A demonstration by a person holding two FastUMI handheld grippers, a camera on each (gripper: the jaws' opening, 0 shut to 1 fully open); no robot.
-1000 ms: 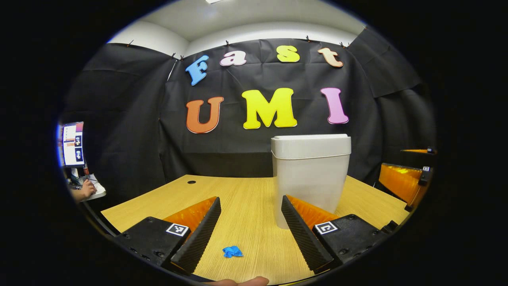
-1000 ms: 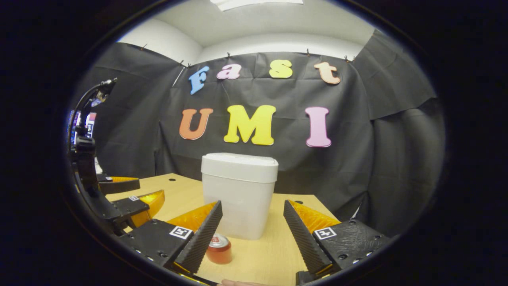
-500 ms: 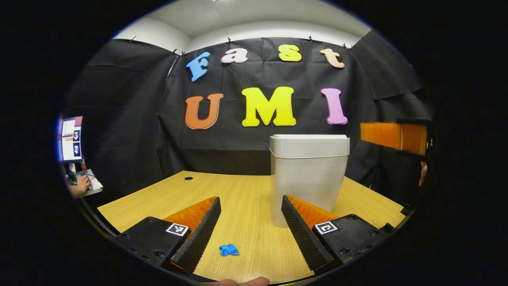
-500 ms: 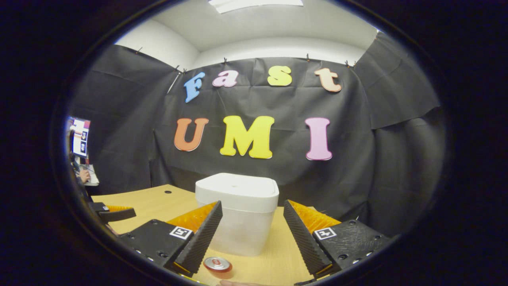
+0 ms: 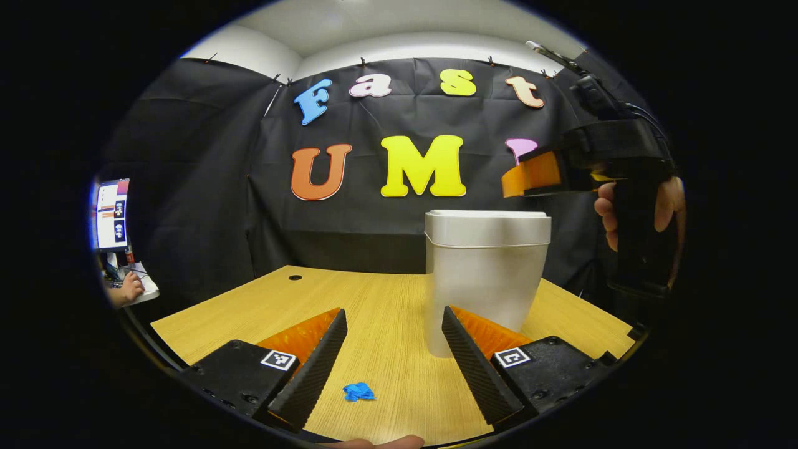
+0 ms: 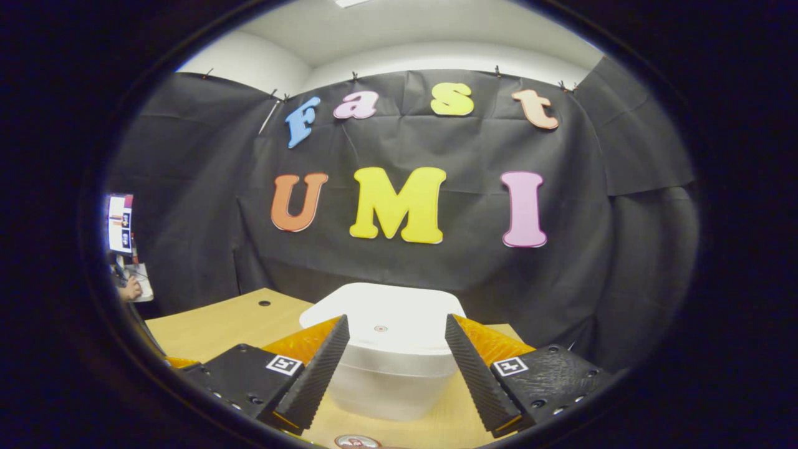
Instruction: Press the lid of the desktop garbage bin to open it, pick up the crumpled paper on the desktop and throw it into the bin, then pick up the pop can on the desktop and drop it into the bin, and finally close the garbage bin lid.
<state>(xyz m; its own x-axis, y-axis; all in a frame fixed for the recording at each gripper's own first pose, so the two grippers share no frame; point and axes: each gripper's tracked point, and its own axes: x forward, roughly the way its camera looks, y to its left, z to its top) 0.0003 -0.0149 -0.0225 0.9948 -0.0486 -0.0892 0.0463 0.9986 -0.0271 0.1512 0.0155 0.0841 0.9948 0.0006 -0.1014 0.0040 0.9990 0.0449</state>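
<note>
Bin (image 6: 383,355) lid shut below gaping right tool (image 6: 393,368); left tool (image 5: 391,368) gaping; can (image 6: 355,441) cut off.

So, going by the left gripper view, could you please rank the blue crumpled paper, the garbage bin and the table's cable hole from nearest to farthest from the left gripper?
1. Blue crumpled paper: on the table between the left gripper fingers, just ahead.
2. Garbage bin: upright, lid closed, ahead on the right-hand side.
3. Cable hole: near the table's far edge, left of centre.
</note>
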